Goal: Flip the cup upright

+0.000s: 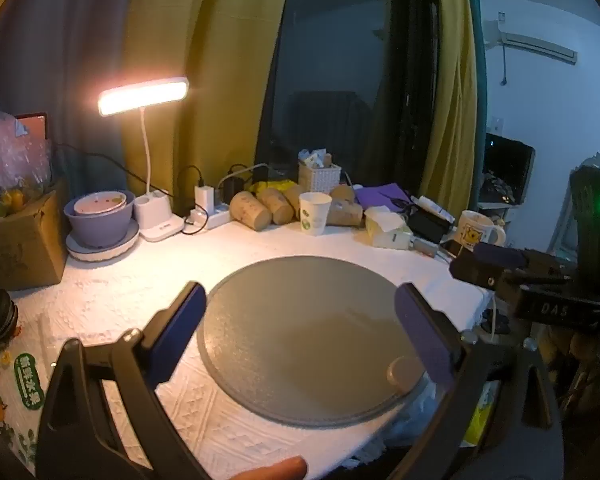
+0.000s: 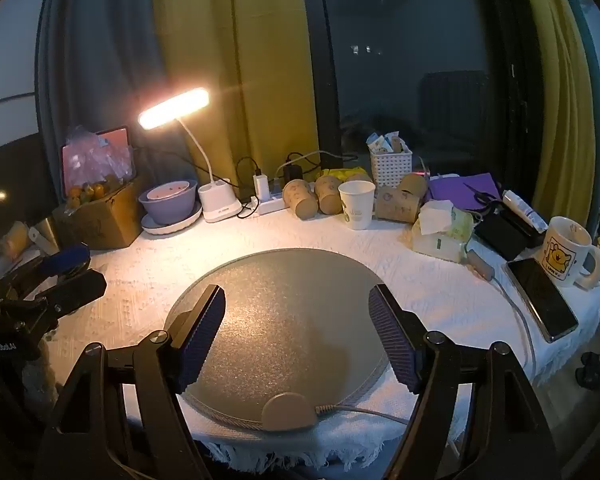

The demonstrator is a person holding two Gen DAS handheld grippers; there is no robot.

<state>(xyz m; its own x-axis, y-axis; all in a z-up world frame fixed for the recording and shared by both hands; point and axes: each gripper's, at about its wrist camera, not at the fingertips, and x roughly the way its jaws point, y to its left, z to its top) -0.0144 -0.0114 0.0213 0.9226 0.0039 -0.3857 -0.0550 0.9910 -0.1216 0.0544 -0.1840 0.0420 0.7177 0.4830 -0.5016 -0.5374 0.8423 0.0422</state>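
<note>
A white paper cup [image 1: 315, 213] with green print stands upright at the back of the table; it also shows in the right wrist view [image 2: 356, 204]. Several brown paper cups [image 1: 252, 211] lie on their sides around it, also seen in the right wrist view [image 2: 300, 199]. My left gripper [image 1: 300, 328] is open and empty above the grey round mat [image 1: 300, 340]. My right gripper [image 2: 298, 332] is open and empty above the same mat [image 2: 276, 320]. The right gripper shows at the right edge of the left wrist view [image 1: 496, 268].
A lit desk lamp [image 2: 174, 114] stands at the back left beside a purple bowl [image 2: 168, 202] and a power strip [image 2: 268, 202]. A white basket [image 2: 391, 165], tissue pack [image 2: 440, 232], phone [image 2: 542, 300] and mug [image 2: 568, 254] sit at the right. A cardboard box [image 1: 16, 248] is at the left.
</note>
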